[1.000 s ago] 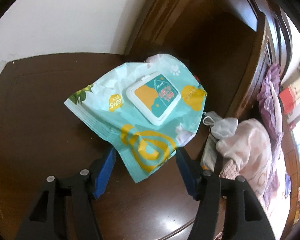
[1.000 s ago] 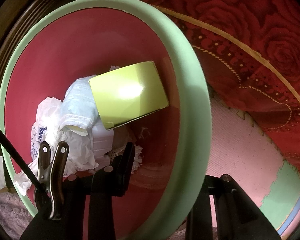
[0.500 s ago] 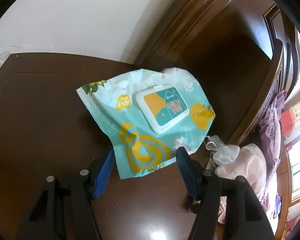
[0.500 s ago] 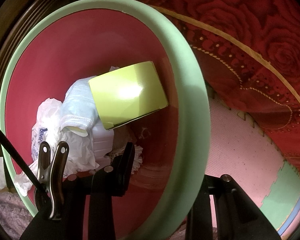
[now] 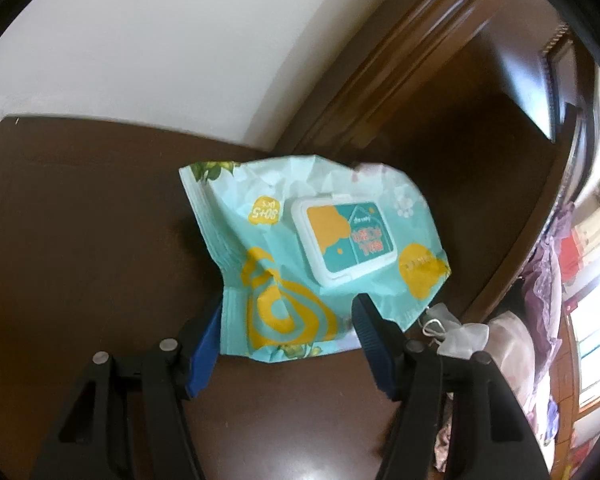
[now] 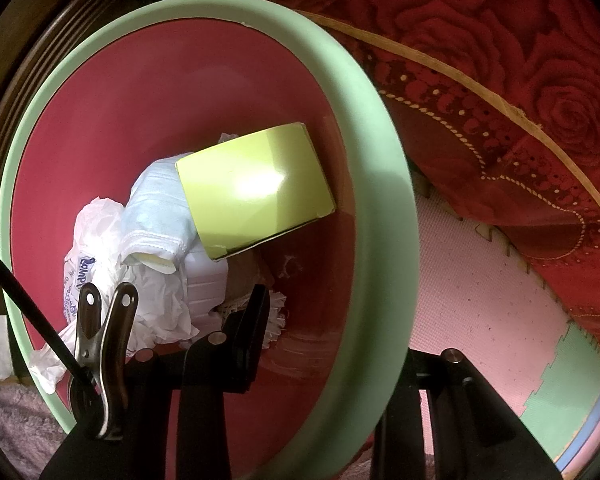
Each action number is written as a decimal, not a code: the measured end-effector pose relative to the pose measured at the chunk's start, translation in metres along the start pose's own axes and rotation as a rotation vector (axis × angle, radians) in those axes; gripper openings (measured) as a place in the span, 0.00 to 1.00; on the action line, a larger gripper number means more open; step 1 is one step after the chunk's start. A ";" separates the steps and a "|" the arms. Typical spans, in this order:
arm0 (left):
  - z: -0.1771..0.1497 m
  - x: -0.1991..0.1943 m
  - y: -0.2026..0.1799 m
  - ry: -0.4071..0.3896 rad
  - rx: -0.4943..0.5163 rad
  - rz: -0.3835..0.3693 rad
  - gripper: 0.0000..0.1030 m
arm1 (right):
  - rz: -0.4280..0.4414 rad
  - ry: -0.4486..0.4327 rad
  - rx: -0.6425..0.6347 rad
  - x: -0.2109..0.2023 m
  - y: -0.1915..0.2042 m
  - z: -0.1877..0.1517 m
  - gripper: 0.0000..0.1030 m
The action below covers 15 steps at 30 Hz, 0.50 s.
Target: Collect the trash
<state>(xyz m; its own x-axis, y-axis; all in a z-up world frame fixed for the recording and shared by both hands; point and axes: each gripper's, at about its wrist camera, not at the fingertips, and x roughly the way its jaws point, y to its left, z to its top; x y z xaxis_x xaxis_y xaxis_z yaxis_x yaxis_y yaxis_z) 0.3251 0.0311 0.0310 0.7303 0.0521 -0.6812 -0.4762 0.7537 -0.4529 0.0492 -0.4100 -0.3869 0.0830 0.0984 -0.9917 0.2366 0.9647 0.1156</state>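
Left gripper (image 5: 286,320) angles down toward the dark wooden table (image 5: 80,240), jaws spread, not clamped; the near corner of the crumpled teal wipes pack (image 5: 312,256) lies between the blue pads (image 5: 204,344), flat on the table near its right edge. Right gripper (image 6: 332,344) points straight down, pinching the green rim of the red bin (image 6: 384,208), one finger inside, one outside. Bin holds a yellow-green box (image 6: 256,188), a face mask (image 6: 156,212) and white crumpled plastic (image 6: 96,248).

A home bedroom: a dark polished wooden bedside table (image 5: 80,240) stands against a white wall (image 5: 160,48) beside a carved wooden headboard (image 5: 480,168), with a red rose-patterned bedspread (image 6: 520,80) hanging over pink foam floor mats (image 6: 480,300).
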 end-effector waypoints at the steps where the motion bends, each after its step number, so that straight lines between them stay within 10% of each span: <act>1: 0.000 0.000 0.000 -0.003 0.012 0.000 0.64 | 0.001 0.000 0.001 0.000 0.001 0.000 0.32; 15: 0.005 -0.006 0.023 -0.037 0.019 0.031 0.41 | 0.004 -0.002 -0.002 -0.006 -0.006 0.001 0.31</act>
<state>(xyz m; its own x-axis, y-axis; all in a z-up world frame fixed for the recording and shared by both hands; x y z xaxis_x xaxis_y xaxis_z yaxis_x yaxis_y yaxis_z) 0.3124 0.0514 0.0279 0.7332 0.0990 -0.6728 -0.4894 0.7638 -0.4209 0.0488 -0.4165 -0.3819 0.0856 0.1019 -0.9911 0.2347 0.9647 0.1195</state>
